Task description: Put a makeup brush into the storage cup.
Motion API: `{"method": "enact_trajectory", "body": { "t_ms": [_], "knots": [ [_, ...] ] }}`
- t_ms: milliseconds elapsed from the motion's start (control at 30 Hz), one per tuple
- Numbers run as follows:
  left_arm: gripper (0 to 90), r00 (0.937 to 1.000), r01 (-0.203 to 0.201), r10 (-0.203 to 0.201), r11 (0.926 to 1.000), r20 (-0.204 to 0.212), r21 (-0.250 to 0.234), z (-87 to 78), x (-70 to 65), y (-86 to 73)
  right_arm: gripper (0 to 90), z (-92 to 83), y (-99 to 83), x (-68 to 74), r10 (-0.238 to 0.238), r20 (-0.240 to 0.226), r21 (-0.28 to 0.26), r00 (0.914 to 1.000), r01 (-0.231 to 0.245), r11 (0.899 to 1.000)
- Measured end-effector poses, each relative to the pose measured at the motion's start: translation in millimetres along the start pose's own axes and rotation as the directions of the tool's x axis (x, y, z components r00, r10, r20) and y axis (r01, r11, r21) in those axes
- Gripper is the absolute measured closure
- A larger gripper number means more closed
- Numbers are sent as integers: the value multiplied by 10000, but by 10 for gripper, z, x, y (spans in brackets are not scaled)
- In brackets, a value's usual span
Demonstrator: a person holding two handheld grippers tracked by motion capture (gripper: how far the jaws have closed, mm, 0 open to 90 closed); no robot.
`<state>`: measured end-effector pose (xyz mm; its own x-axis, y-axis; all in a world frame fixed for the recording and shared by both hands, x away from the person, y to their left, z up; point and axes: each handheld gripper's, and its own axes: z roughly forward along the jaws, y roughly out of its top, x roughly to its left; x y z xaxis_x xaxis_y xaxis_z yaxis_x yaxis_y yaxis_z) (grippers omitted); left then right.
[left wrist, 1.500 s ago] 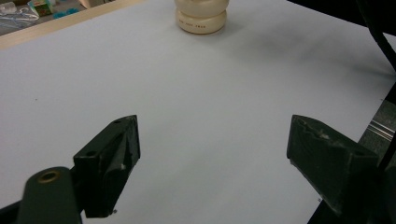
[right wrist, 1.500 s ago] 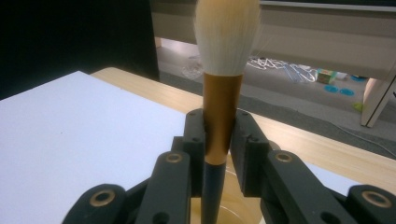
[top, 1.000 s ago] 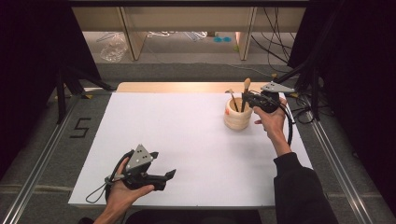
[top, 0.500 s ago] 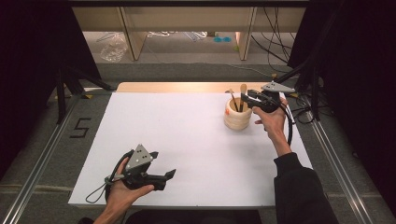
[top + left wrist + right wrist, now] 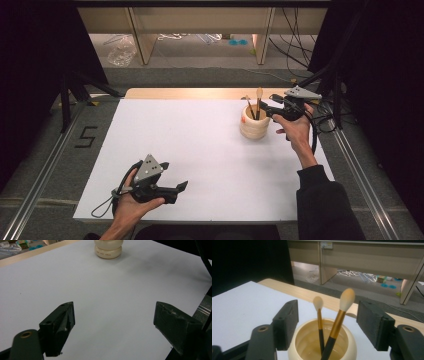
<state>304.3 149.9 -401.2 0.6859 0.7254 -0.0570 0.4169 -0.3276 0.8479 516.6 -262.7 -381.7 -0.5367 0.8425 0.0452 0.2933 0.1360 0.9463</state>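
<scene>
A cream round jar [image 5: 254, 127] stands on the white table [image 5: 200, 140] at the far right. Two brushes with black and gold handles lean in it: a small brush [image 5: 318, 303] and a larger brush [image 5: 347, 300]. My right gripper [image 5: 266, 110] hovers at the jar's rim. Its jaws have just been opening, and the right gripper [image 5: 328, 308] is open with both brush tops between the jaws, untouched. My left gripper [image 5: 173, 176] rests in a hand near the table's front left. In its own view the left gripper [image 5: 115, 312] is open and holds nothing, with the jar [image 5: 108, 250] far ahead.
A wooden strip [image 5: 200, 93] runs along the table's far edge. Beyond it are desk legs [image 5: 142, 37], cables and a plastic bag [image 5: 120, 50] on the floor. Metal rails [image 5: 45, 165] flank the table. Cables [image 5: 325, 117] lie by the right hand.
The right gripper's jaws have opened around the brush tops at the jar. The left gripper has stayed where it was.
</scene>
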Motion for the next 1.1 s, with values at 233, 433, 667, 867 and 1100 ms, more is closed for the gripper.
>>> {"method": "enact_trajectory", "body": {
  "t_ms": [233, 433, 667, 867, 1100],
  "knots": [
    [169, 10000, -10, 10, 10000, -20, -7, -4, 9, 0, 247, -74, 35, 41, 137, -69, 41, 9999, -136, 9999],
    [169, 10000, -18, 18, 10000, -31, -1, -5, 11, -1, 205, -140, 65, 123, 110, -110, -134, 9999, -112, 9998],
    [169, 10000, 34, -34, 10000, -58, -37, -7, 14, -2, 184, -232, 104, 207, 107, -142, -253, 9998, -110, 9996],
    [169, 10000, 51, -51, 10000, -11, -60, -8, 21, -3, 179, -306, 94, 269, 27, -223, -226, 9997, -32, 9997],
    [169, 10000, 59, -59, 10000, -40, -76, -13, 26, -2, 178, -401, 53, 308, -72, -263, -29, 9996, 71, 10000]
  ]
}}
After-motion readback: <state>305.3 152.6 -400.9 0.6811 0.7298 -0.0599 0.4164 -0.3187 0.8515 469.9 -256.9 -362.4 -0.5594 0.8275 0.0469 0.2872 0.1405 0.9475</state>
